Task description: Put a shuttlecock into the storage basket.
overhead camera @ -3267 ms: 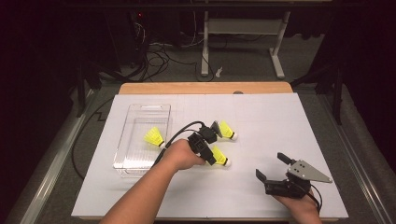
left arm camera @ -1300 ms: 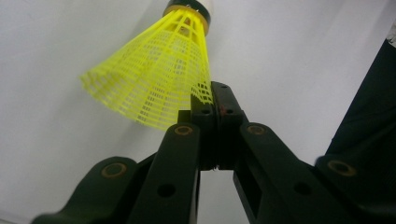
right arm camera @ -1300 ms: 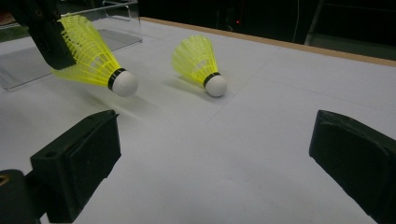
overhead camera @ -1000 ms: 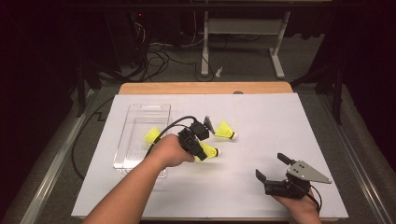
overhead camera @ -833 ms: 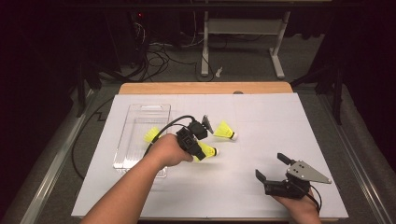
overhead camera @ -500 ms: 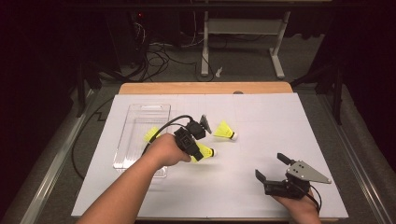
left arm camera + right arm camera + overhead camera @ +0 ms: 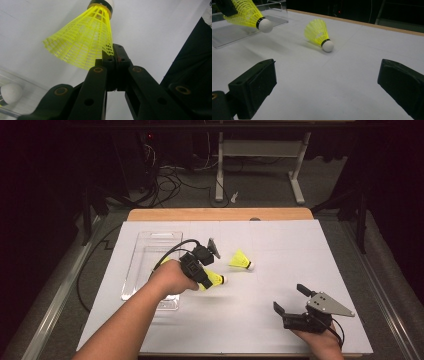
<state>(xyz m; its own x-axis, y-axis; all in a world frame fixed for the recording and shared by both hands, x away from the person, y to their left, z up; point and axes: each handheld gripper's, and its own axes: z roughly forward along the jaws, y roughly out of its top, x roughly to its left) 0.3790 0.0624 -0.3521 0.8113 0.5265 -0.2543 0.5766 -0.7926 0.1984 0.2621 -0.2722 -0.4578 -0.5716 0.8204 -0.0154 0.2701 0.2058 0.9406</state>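
In the high view, the left gripper [image 7: 202, 277] is clenched on a yellow shuttlecock [image 7: 212, 280], carried just right of the clear plastic tray [image 7: 150, 240], its white cork pointing toward the table's right. A second yellow shuttlecock [image 7: 241, 261] lies on the white table sheet [image 7: 300, 250] a little beyond and to the right, apart from the held one. A sliver of yellow shows at the tray's edge behind the left hand [image 7: 170, 279], too hidden to tell what it is. The right gripper [image 7: 290, 300] rests near the front right edge of the sheet, well apart from both shuttlecocks, its jaws spread with nothing between them. That makes two shuttlecocks plainly seen, one tray and two grippers.

In the left gripper view, the two black jaws meet, pinching the rim of the yellow mesh skirt [image 7: 82, 45] of the one shuttlecock held; its cork points away and up. At the lower left a white rounded cork [image 7: 10, 93] shows inside the clear tray.

In the right gripper view, the two jaws stand wide apart and released. Between and beyond them one shuttlecock [image 7: 319, 33] lies on its side on the sheet, cork toward the camera. At the upper left the held shuttlecock [image 7: 247, 15] hangs clear of the sheet in front of the tray [image 7: 274, 10].
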